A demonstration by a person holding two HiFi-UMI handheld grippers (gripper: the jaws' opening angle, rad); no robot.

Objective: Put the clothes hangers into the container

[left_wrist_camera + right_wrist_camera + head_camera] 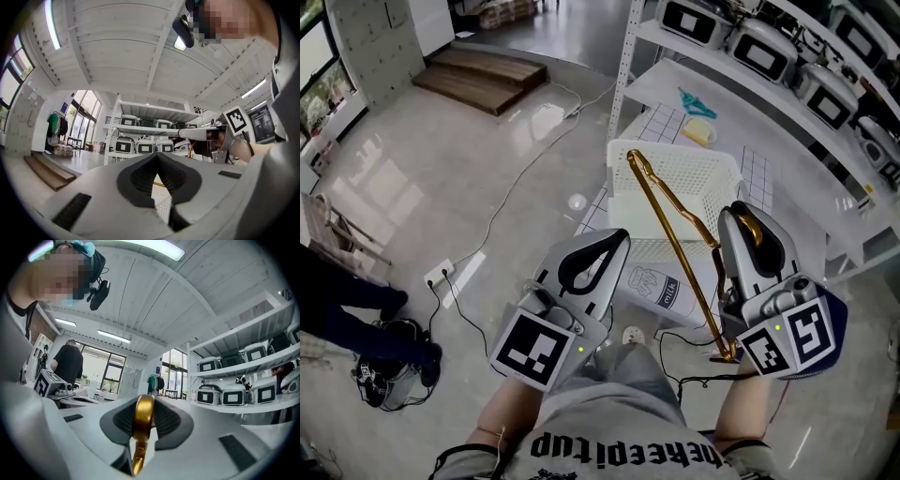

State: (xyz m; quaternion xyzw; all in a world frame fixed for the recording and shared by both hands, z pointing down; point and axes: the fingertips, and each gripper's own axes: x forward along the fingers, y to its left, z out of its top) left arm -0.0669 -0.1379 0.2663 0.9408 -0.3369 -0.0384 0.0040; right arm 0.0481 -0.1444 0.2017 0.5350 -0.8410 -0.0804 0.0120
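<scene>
A gold clothes hanger (677, 236) hangs slanted above the white perforated container (694, 173), its far end over the basket's rim. My right gripper (746, 219) is shut on the hanger's curved hook. In the right gripper view that hook (143, 420) sits between the dark pads of the right gripper (144, 401). To the left of the hanger, my left gripper (619, 236) is held up with its jaw tips touching and nothing in them. The left gripper (157, 157) looks toward the right gripper (208, 136), with a strip of the container (164, 206) showing below.
White shelving (741, 94) with several white devices stands behind the container. A teal item (697, 101) and a yellow one (699, 132) lie on a shelf. A labelled white jug (661, 289) stands on the floor beside cables (502, 211) and wooden steps (483, 77). A person's legs (342, 305) are at the left.
</scene>
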